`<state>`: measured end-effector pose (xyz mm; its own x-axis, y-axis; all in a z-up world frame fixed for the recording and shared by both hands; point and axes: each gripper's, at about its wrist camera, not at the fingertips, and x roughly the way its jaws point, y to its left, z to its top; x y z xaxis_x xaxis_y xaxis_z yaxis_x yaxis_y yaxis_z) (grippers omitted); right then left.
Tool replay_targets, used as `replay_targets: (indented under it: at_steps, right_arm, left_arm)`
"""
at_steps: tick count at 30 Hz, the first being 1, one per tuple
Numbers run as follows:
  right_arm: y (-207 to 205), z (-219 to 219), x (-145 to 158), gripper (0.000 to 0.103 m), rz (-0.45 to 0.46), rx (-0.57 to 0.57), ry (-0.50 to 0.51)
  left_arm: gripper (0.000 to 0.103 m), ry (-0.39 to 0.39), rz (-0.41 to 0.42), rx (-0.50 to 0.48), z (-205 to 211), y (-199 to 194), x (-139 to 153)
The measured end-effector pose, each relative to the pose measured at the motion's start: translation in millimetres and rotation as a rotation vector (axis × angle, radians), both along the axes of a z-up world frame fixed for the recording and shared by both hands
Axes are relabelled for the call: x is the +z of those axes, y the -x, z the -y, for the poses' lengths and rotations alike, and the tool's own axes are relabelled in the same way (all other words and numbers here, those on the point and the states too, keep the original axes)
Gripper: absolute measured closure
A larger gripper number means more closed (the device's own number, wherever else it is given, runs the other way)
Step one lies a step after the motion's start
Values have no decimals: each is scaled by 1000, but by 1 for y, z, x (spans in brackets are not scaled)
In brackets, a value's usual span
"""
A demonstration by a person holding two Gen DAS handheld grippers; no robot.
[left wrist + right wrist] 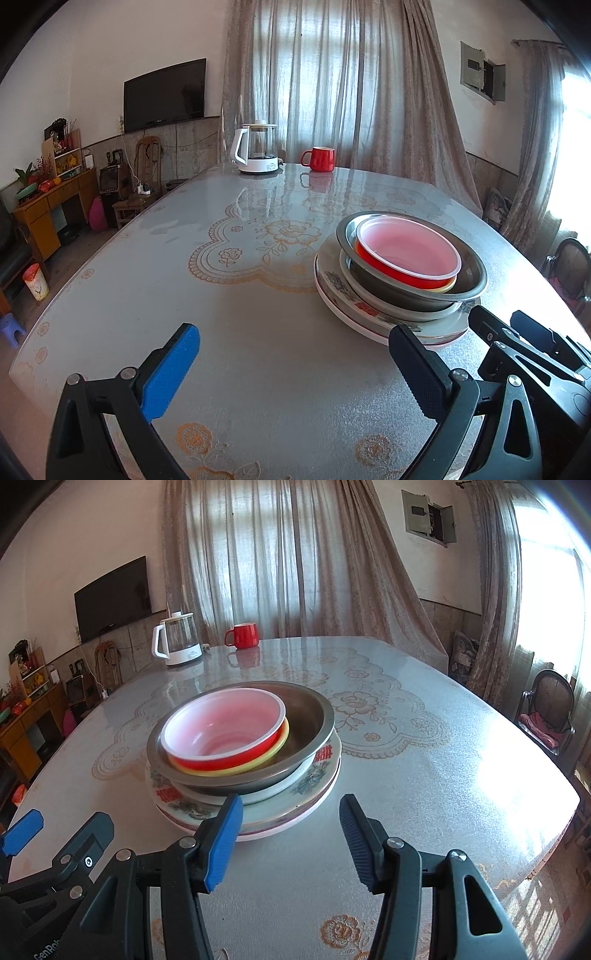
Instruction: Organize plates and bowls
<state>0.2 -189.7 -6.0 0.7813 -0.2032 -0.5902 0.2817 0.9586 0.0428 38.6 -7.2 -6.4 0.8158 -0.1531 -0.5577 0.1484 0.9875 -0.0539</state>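
A stack of dishes stands on the table: patterned plates at the bottom, a steel bowl on them, and a red bowl nested over a yellow one inside it. The same stack shows in the left wrist view, with the red bowl on top and the plates below. My left gripper is open and empty, left of the stack. My right gripper is open and empty, just in front of the stack's near edge.
A white electric kettle and a red mug stand at the table's far end. The table has a floral plastic cover. A chair stands by the right edge; a cabinet and TV are at the left wall.
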Motion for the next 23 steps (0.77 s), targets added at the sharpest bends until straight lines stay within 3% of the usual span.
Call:
replay_targets:
  at_steps: [14,23]
  right_arm:
    - [-1,0,-2,48,-7,2,-4]
    - [-3,8,-3,48,-9,0,-11]
  left_arm:
    - [0,-1,0,-8,1,0,-2]
    - [1,17,-1,35,-9,-6,-4]
